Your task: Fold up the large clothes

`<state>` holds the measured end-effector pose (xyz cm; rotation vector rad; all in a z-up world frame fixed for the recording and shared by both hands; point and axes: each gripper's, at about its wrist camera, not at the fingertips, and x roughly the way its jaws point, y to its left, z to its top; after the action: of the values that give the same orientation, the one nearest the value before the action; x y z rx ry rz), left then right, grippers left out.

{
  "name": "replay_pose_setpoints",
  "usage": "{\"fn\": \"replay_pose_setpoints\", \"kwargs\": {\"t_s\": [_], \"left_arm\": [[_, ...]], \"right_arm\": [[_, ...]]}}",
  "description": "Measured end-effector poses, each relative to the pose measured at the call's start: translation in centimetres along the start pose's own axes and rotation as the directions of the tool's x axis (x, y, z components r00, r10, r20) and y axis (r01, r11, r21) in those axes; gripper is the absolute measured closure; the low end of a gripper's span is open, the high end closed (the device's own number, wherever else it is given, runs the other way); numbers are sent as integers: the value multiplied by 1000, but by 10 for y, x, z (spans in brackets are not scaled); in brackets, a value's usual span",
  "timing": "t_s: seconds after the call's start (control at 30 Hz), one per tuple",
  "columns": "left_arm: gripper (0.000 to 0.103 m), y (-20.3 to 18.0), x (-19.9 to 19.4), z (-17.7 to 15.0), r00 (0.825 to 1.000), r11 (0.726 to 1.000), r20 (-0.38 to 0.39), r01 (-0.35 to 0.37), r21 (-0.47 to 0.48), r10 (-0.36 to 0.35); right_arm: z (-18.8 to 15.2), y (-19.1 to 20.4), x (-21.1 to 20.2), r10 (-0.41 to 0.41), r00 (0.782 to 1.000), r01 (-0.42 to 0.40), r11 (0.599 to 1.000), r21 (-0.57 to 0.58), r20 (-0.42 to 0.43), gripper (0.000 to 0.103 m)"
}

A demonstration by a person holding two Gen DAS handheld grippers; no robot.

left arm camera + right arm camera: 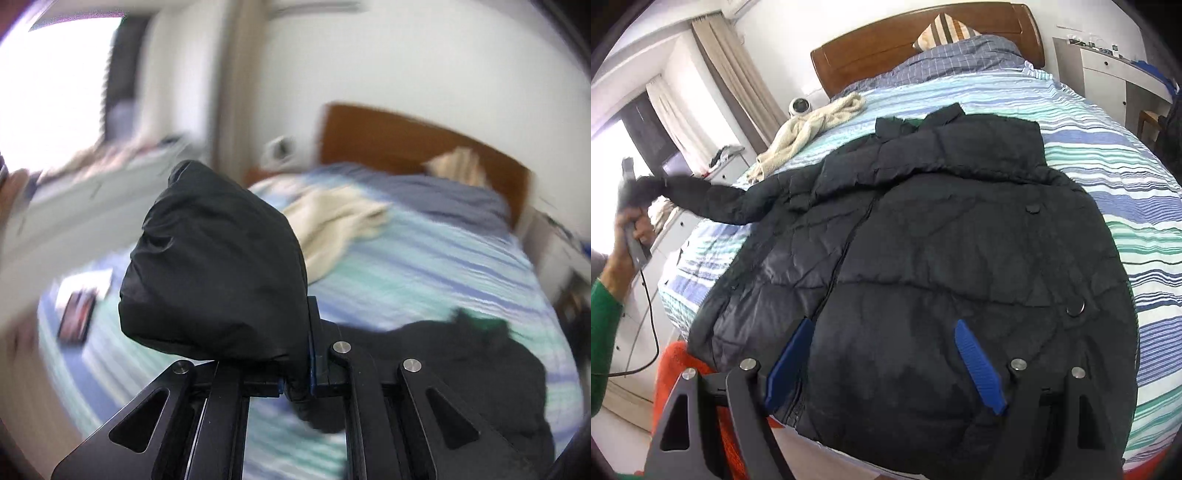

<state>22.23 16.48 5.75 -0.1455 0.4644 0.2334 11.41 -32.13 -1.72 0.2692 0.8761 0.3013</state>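
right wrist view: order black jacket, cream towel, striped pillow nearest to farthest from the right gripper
1. Black jacket, directly under the open right gripper.
2. Cream towel, up-left on the bed.
3. Striped pillow, far end against the headboard.

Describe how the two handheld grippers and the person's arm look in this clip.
Both grippers have black metal linkage arms with triangular cutouts and silver pivot bolts. The right gripper carries ribbed blue finger pads. The left gripper has a grey handle trailing a black cable. The sleeve is green.
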Motion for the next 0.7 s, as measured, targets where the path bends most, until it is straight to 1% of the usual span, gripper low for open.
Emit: {"fn": "replay_pose_setpoints", "kwargs": {"t_s": [0.03,0.07,0.13,0.2,0.27,0.33,0.37,0.4,0.43,0.47,0.5,0.53,0.57,0.6,0.67,0.7], "left_arm": [[96,-23,-8,5,999,998,18,32,50,-33],[96,-54,-16,9,996,991,35,78,113,-82],[96,-107,-28,6,985,964,41,155,215,-168],[96,-161,-31,-5,970,924,21,226,309,-244],[96,-220,-25,-30,955,874,-20,278,398,-295],[95,-271,-12,-61,944,830,-90,324,455,-319],[93,-290,-7,-74,940,814,-118,336,474,-320],[88,-318,6,-98,936,786,-164,352,508,-312],[76,-335,11,-117,929,764,-202,369,529,-309],[64,-355,22,-142,923,738,-253,383,555,-290],[36,-369,27,-163,922,724,-285,383,574,-261],[24,-373,32,-180,925,716,-300,373,590,-235],[24,-374,36,-193,925,706,-313,370,604,-216],[24,-375,35,-211,917,684,-340,384,621,-206],[23,-366,25,-224,914,663,-349,395,636,-209],[21,-357,15,-223,912,661,-348,399,635,-216]], "right_arm": [[0,0,-3,2,1000,-3,1000,3,13,21],[0,-2,-6,4,1000,-4,1000,7,26,21],[-2,-7,-13,2,999,-3,1000,24,43,21],[-5,-14,-17,-2,999,0,999,47,45,21],[-7,-24,-23,-16,998,12,998,69,54,21],[-9,-33,-29,-32,997,26,995,91,65,21],[-11,-38,-32,-41,997,34,994,106,71,21],[-13,-42,-34,-47,996,38,992,118,74,21],[-15,-47,-36,-54,996,44,990,132,74,21],[-17,-51,-38,-61,995,50,988,144,72,21],[-19,-54,-39,-67,995,56,987,152,69,21],[-21,-57,-39,-72,995,62,985,159,62,21],[-22,-61,-40,-78,995,68,984,165,58,21],[-24,-64,-41,-82,995,71,983,170,56,21],[-26,-69,-43,-90,995,79,980,182,53,21],[-26,-72,-44,-88,995,77,978,194,52,21]]}}
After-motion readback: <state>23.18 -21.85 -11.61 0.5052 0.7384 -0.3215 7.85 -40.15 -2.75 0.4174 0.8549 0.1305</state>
